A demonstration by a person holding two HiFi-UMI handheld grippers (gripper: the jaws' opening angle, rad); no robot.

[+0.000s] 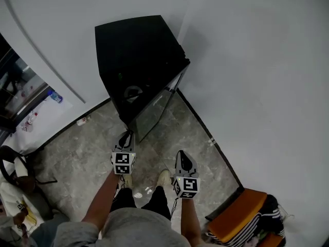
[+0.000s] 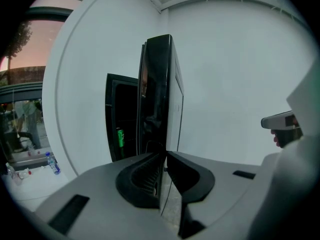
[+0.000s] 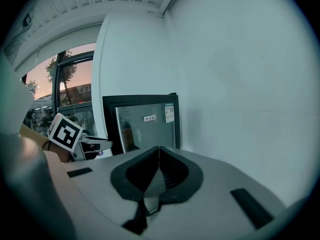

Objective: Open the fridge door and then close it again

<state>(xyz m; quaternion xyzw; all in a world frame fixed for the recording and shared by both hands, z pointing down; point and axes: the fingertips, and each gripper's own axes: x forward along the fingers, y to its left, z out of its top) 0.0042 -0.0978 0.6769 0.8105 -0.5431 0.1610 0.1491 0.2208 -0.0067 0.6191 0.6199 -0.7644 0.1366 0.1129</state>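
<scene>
White walls (image 1: 257, 60) and a grey stone floor (image 1: 82, 153) are framing a small black fridge (image 1: 136, 50) standing in the corner, its glass-fronted door (image 1: 152, 112) hanging partly ajar. The left claw (image 2: 164, 156) is pinching the door's free edge, the panel running edge-on between its jaws; the right claw (image 3: 159, 149) is hovering nearby, closed on nothing. The door is looking stiff and fairly light, likely swinging easily on its hinge, though its glossy face may be proving slippery and the glass calling for care. The free edge, far from the hinge, is looking the best hold.
</scene>
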